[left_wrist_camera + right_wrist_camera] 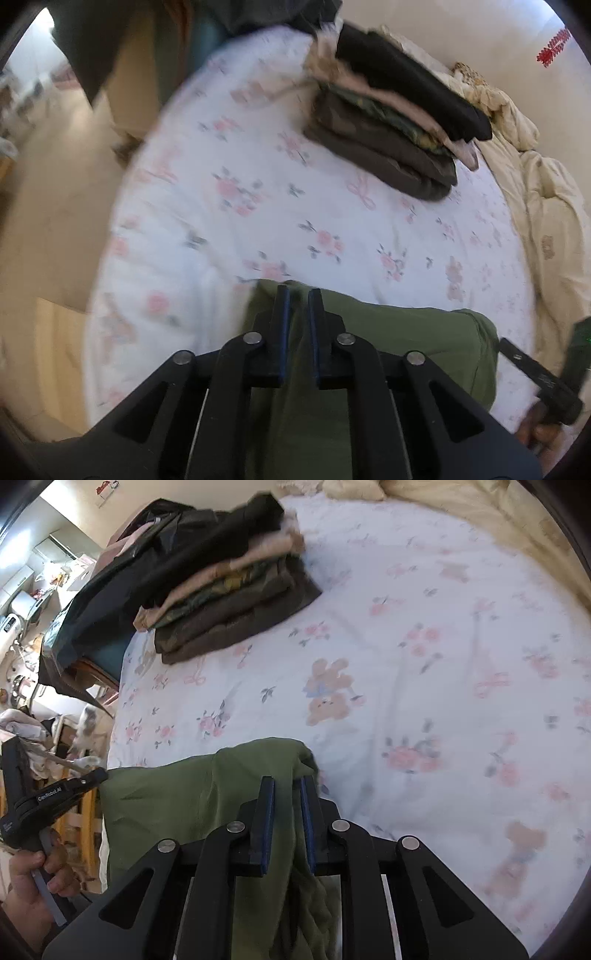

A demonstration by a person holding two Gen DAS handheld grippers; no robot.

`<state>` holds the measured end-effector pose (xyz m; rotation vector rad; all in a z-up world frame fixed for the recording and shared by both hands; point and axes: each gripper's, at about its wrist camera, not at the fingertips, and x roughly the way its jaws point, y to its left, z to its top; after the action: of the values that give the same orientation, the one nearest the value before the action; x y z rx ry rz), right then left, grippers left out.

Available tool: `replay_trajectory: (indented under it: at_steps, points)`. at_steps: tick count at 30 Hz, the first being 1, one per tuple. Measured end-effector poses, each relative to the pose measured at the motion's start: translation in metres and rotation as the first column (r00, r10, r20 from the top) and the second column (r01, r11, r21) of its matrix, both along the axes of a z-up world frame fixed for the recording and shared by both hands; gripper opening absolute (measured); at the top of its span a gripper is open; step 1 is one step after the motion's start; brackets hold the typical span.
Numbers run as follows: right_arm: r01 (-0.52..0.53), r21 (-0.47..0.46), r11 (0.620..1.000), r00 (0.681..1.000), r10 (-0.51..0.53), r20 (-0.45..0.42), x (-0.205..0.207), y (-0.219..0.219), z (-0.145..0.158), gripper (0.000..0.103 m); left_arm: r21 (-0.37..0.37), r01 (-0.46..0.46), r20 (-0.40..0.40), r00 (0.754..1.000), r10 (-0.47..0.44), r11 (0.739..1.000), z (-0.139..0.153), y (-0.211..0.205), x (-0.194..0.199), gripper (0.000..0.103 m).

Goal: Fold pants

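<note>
Olive green pants (406, 339) lie bunched at the near edge of a bed with a white floral sheet (258, 206). My left gripper (298, 291) is shut on a fold of the green cloth, which runs up between its blue pads. In the right wrist view the same pants (177, 797) hang over the bed's near edge. My right gripper (286, 781) is shut on a thicker bunch of them near their right end. The two grippers hold the garment at opposite ends, and the cloth under the jaws is hidden.
A stack of folded clothes (388, 122) (229, 598), dark brown at the bottom and black on top, sits at the far side of the sheet (443, 664). A cream duvet (546, 206) is bunched along the far edge. Black plastic bag (110, 576) and clutter stand left of the bed.
</note>
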<state>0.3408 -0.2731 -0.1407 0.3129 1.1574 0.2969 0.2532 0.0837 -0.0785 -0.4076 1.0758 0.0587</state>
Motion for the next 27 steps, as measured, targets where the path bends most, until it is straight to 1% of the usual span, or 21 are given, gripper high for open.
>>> replay_trajectory:
  at_steps: [2, 3, 4, 5, 6, 8, 9, 11, 13, 14, 16, 18, 19, 20, 21, 22, 23, 24, 25, 26, 27]
  points:
    - [-0.044, -0.016, 0.999, 0.998, 0.044, 0.044, -0.012, 0.006, 0.018, 0.016, 0.01, 0.084, 0.064, 0.994, -0.085, 0.996, 0.014, -0.017, -0.011, 0.008]
    - [-0.062, -0.036, 0.997, 0.994, 0.065, 0.083, -0.018, 0.012, 0.027, 0.016, 0.038, 0.131, 0.085, 0.987, -0.134, 0.991, 0.019, -0.029, -0.015, 0.008]
    - [-0.067, -0.066, 0.996, 0.989, 0.075, 0.125, -0.025, 0.018, 0.034, 0.016, 0.051, 0.18, 0.111, 0.977, -0.184, 0.982, 0.02, -0.042, -0.019, 0.008]
    - [-0.082, -0.071, 0.994, 0.985, 0.092, 0.145, -0.028, 0.024, 0.036, 0.016, 0.045, 0.211, 0.113, 0.97, -0.215, 0.976, 0.017, -0.05, -0.019, 0.008]
    - [-0.108, -0.057, 0.993, 0.985, 0.114, 0.126, -0.027, 0.03, 0.031, 0.016, 0.043, 0.236, 0.086, 0.967, -0.239, 0.971, 0.009, -0.058, -0.017, 0.008]
    - [-0.121, -0.066, 0.99, 0.989, 0.126, 0.079, -0.02, 0.04, 0.013, 0.016, 0.048, 0.244, 0.008, 0.97, -0.245, 0.969, -0.018, -0.066, -0.008, 0.008]
    - [-0.125, -0.073, 0.99, 0.99, 0.129, 0.06, -0.017, 0.042, 0.005, 0.016, 0.057, 0.235, -0.006, 0.972, -0.235, 0.97, -0.028, -0.066, -0.005, 0.008]
    - [-0.142, -0.112, 0.983, 0.99, 0.144, 0.005, -0.008, 0.049, -0.024, 0.013, 0.062, 0.244, 0.008, 0.969, -0.245, 0.968, -0.037, -0.067, -0.001, 0.008]
    - [-0.149, -0.15, 0.977, 0.988, 0.151, 0.003, -0.007, 0.05, -0.037, 0.013, 0.1, 0.27, 0.017, 0.962, -0.273, 0.958, -0.04, -0.072, 0.004, 0.008]
    - [-0.145, -0.148, 0.978, 0.989, 0.148, 0.007, -0.007, 0.049, -0.041, 0.012, 0.108, 0.276, 0.011, 0.96, -0.279, 0.955, -0.042, -0.074, 0.005, 0.008]
    - [-0.126, -0.134, 0.983, 0.992, 0.127, -0.004, -0.003, 0.044, -0.048, 0.012, 0.081, 0.283, -0.033, 0.959, -0.281, 0.956, -0.051, -0.073, 0.01, 0.009]
    - [-0.132, -0.137, 0.982, 0.991, 0.128, -0.04, 0.001, 0.043, -0.061, 0.012, 0.075, 0.317, -0.1, 0.946, -0.309, 0.946, -0.068, -0.078, 0.011, 0.008]
    - [-0.152, -0.161, 0.975, 0.988, 0.146, -0.049, 0.001, 0.047, -0.066, 0.012, 0.106, 0.339, -0.12, 0.938, -0.327, 0.935, -0.075, -0.083, 0.008, 0.007]
    - [-0.176, -0.207, 0.962, 0.984, 0.172, -0.04, -0.002, 0.054, -0.068, 0.012, 0.146, 0.353, -0.112, 0.934, -0.339, 0.924, -0.075, -0.088, 0.005, 0.007]
    - [-0.194, -0.261, 0.946, 0.98, 0.195, -0.022, -0.006, 0.061, -0.068, 0.012, 0.173, 0.352, -0.099, 0.936, -0.339, 0.92, -0.073, -0.091, 0.003, 0.007]
    - [-0.198, -0.287, 0.937, 0.979, 0.203, -0.012, -0.008, 0.066, -0.067, 0.012, 0.174, 0.337, -0.087, 0.941, -0.326, 0.925, -0.07, -0.091, 0.002, 0.007]
    - [-0.189, -0.281, 0.941, 0.981, 0.195, -0.007, -0.008, 0.065, -0.064, 0.013, 0.16, 0.316, -0.071, 0.949, -0.309, 0.935, -0.066, -0.087, 0.002, 0.007]
    - [-0.17, -0.246, 0.954, 0.984, 0.176, -0.001, -0.007, 0.059, -0.06, 0.013, 0.131, 0.29, -0.057, 0.957, -0.285, 0.948, -0.061, -0.082, 0.001, 0.007]
    - [-0.155, -0.21, 0.965, 0.987, 0.159, 0.001, -0.006, 0.054, -0.056, 0.017, 0.099, 0.267, -0.056, 0.963, -0.262, 0.959, -0.054, -0.076, 0.001, 0.007]
    - [-0.144, -0.161, 0.976, 0.989, 0.145, -0.004, -0.006, 0.046, -0.049, 0.019, 0.083, 0.259, -0.054, 0.965, -0.255, 0.962, -0.049, -0.072, 0.001, 0.007]
    - [-0.139, -0.128, 0.982, 0.99, 0.141, 0.003, -0.007, 0.041, -0.041, 0.02, 0.073, 0.251, -0.041, 0.968, -0.248, 0.965, -0.041, -0.068, -0.002, 0.012]
